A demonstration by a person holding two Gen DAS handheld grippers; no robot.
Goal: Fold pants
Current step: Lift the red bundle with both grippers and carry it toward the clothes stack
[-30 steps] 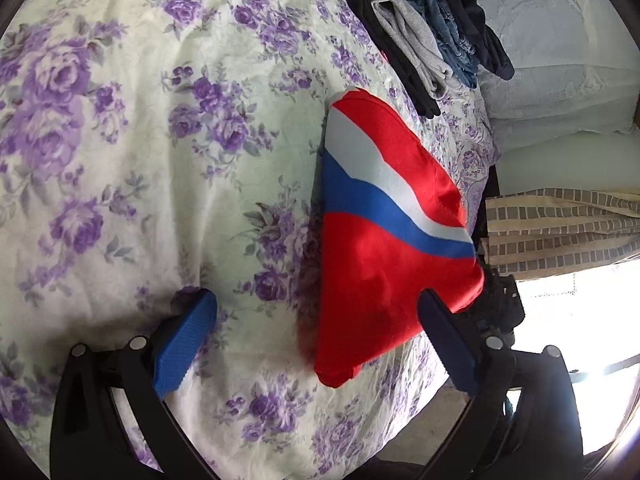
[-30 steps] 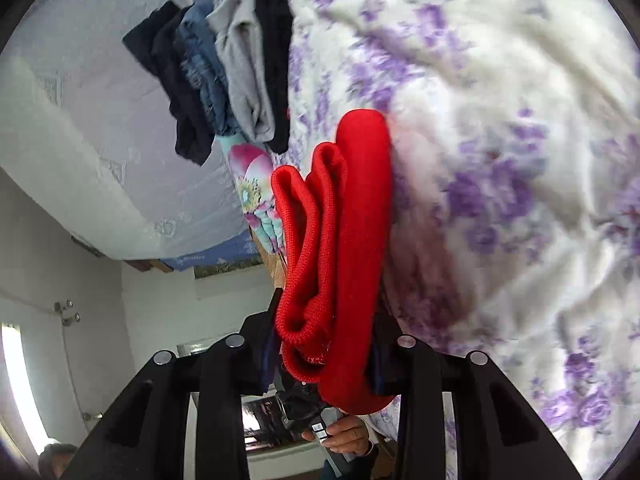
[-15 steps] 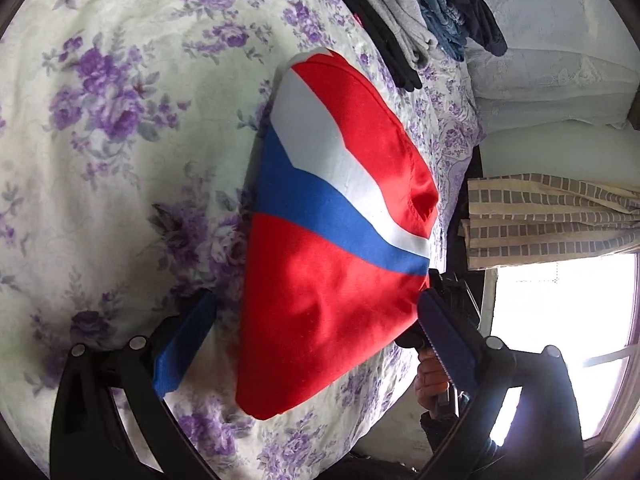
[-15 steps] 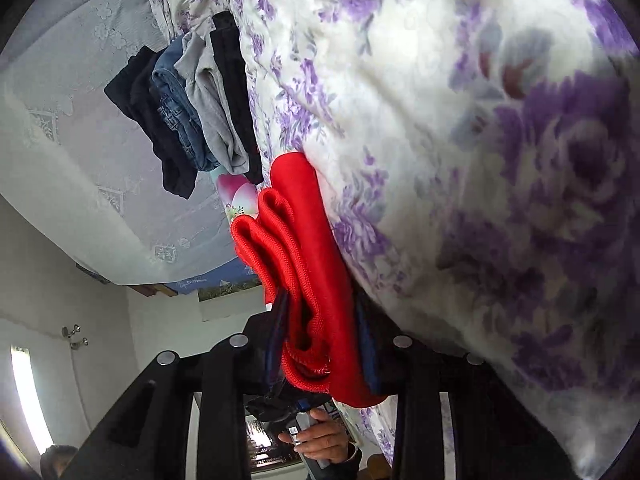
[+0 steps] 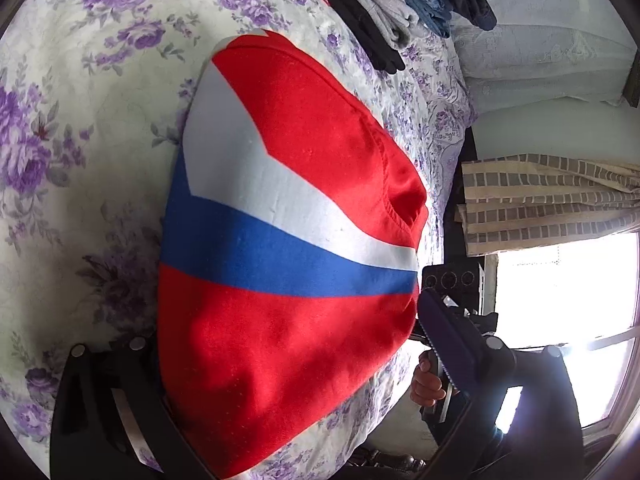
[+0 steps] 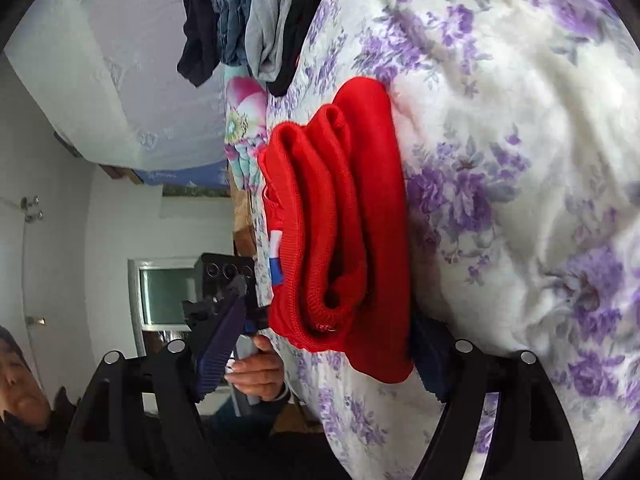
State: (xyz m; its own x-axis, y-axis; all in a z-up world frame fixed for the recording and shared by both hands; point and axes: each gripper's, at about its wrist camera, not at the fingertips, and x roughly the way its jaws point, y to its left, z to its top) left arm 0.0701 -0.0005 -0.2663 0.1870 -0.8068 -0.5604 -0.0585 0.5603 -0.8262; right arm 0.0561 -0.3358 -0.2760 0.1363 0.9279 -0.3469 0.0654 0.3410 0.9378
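The folded red pants with a white and a blue stripe lie on the floral bedspread. My left gripper is open, its jaws wide on either side of the folded bundle; the left finger is hidden under the cloth, the right finger shows beside it. In the right wrist view the pants show edge-on as stacked red layers with the ribbed cuff toward me. My right gripper is open, the bundle's near end lying between its fingers.
A pile of folded dark, grey and denim clothes lies at the far edge of the bed. A striped curtain and a bright window are on the right. The person's face shows at lower left.
My right gripper was shut on the red pants and has opened, leaving them on the bedspread. My left gripper has moved in closer, so the bundle now fills the space between its jaws.
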